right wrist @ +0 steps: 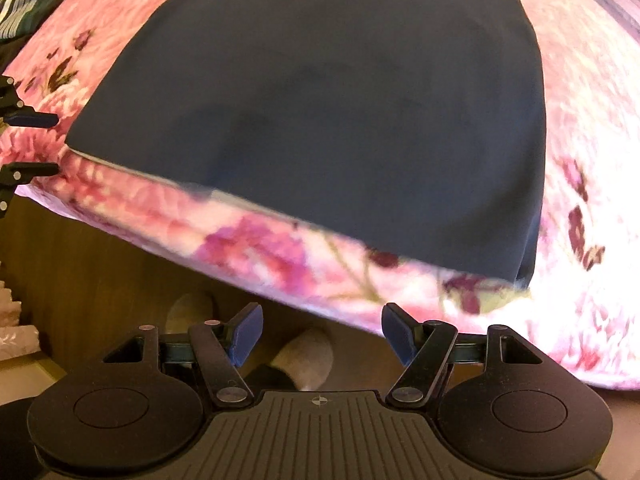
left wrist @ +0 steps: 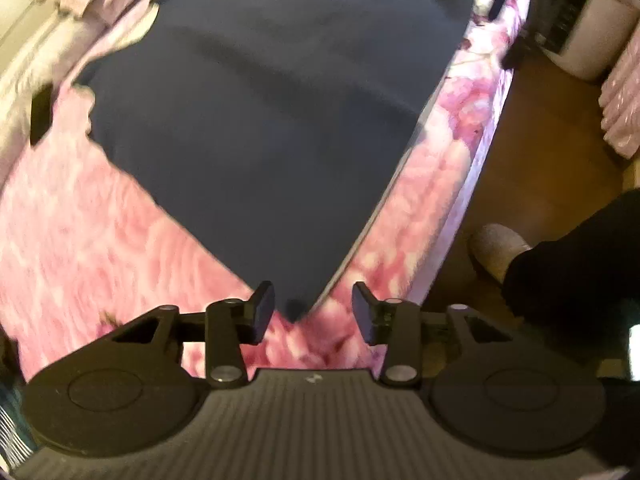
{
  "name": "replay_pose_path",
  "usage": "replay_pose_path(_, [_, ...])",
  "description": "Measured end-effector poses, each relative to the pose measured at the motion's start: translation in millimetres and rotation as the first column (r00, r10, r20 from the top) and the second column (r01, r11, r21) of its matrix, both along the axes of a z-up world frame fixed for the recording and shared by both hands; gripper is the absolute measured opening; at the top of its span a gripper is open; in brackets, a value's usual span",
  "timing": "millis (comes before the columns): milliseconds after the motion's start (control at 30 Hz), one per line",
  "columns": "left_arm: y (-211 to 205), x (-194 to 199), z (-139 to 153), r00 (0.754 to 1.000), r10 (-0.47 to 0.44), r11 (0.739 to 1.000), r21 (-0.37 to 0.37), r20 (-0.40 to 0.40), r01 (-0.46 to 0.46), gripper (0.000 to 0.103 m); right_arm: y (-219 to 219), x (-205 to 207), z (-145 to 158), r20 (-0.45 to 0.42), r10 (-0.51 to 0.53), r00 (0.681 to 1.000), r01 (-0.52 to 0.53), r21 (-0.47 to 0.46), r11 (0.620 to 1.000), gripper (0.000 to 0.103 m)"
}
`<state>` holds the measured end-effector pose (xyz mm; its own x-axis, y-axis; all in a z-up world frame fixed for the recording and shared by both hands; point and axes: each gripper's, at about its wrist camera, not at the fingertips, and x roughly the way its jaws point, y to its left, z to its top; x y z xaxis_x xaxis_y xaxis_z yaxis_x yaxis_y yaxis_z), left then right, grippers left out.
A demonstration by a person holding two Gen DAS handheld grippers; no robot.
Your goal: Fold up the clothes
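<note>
Dark garment (left wrist: 264, 120) lies flat on the pink floral bed (left wrist: 80, 240). I see my left gripper (left wrist: 314, 312) with fingers spread at its corner; my right gripper (right wrist: 322, 334) hangs spread beside the bed's edge.

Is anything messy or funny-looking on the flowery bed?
Nothing looks spilled or torn. The dark navy cloth garment lies spread flat on the pink floral bedspread, with only soft wrinkles. Its upper-left edge looks uneven. Both the left gripper and right gripper are open, holding nothing.
</note>
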<state>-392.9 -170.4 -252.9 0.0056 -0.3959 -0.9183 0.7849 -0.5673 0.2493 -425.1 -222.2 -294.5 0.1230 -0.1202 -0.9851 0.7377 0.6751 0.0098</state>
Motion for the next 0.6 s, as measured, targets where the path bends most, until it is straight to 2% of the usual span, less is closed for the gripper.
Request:
replay_pose_path(133, [6,-13,-9,0.995,-0.09,0.993,-0.07,0.046,0.093,0.044,4,-2,-3,0.022,0.129,0.991,-0.125,-0.151,0.981,0.069])
replay_pose_path(200, [9,-20,-17,0.988,-0.136,0.984,-0.105,0.076,0.143,0.044,9,-2,-10,0.008,0.215,0.977,-0.209,-0.195,0.958,0.073])
replay_pose_path(333, [14,-31,-39,0.964,-0.218,0.963,-0.124,0.152,0.237,0.044,18,-3,-24,-0.025,0.329,0.944,-0.323,-0.267,0.908,0.073])
replay_pose_path(500, [15,-39,-55,0.934,-0.276,0.937,-0.153,0.229,0.314,0.049,27,-6,-29,-0.01,0.38,0.925,-0.361,-0.33,0.872,0.073])
replay_pose_path(600, [15,-43,-59,0.928,-0.27,0.934,-0.166,0.257,0.317,0.046,35,-7,-25,0.021,0.405,0.914,-0.365,-0.39,0.845,0.073])
